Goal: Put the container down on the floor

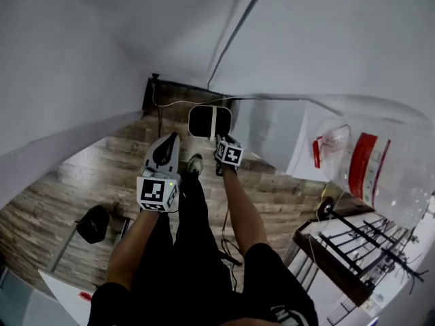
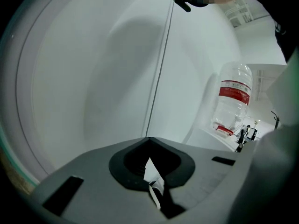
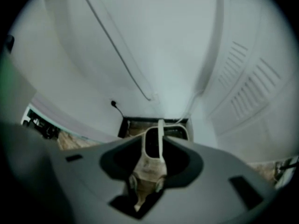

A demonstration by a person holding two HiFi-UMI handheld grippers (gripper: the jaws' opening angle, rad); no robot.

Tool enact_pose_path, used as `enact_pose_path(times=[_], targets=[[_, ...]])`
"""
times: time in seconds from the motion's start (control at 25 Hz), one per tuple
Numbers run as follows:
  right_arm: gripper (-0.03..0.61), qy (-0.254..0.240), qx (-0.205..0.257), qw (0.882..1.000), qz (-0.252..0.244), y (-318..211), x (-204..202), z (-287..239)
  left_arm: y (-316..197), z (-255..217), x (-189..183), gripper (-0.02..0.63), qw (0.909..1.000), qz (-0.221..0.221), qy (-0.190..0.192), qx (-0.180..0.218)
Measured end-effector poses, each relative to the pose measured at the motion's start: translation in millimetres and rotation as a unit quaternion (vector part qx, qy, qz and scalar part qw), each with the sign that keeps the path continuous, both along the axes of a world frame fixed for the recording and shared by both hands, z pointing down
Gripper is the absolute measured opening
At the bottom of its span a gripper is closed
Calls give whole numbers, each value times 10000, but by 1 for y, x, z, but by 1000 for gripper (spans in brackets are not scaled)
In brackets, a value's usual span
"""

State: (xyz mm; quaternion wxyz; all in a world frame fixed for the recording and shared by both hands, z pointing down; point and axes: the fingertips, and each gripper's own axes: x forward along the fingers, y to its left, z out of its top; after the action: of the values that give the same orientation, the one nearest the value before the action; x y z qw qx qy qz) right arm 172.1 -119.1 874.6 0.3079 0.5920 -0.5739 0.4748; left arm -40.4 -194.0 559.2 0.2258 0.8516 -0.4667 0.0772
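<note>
Wood-plank floor [image 1: 102, 175]; container [image 1: 210, 121] seemingly resting on it by wall.

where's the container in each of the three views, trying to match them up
Head view: the container is at upper centre, on the wood floor.
Left gripper view: not in it.
Right gripper view: the container is at lower centre, seen through the gap between the jaws.
Shared landmark: the thin dark line running up the white wall. It also shows in the left gripper view and the right gripper view.
</note>
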Motion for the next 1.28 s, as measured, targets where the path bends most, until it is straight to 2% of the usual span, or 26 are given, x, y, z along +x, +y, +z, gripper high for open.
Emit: enact_pose_path(times=[0.24, 0.4, 0.64, 0.92, 1.28], targets=[[124, -211, 532, 9982, 177, -3, -13, -100, 5, -57, 0, 27, 9997, 101, 49, 212], [103, -406, 935, 9940, 383, 0, -18, -168, 20, -85, -1, 26, 9998, 99, 90, 124], [72, -583, 1631, 9842, 356, -10, -23, -262, 33, -147, 7, 28, 9970, 464, 49, 617], [58, -759, 2239, 9712, 304, -9, -30, -344, 43, -206, -7, 26, 9932, 329, -21, 1120], [48, -686, 2903, 9544, -112, 4, -44, -424, 67, -230, 3, 28, 9893, 616, -122, 1318]])
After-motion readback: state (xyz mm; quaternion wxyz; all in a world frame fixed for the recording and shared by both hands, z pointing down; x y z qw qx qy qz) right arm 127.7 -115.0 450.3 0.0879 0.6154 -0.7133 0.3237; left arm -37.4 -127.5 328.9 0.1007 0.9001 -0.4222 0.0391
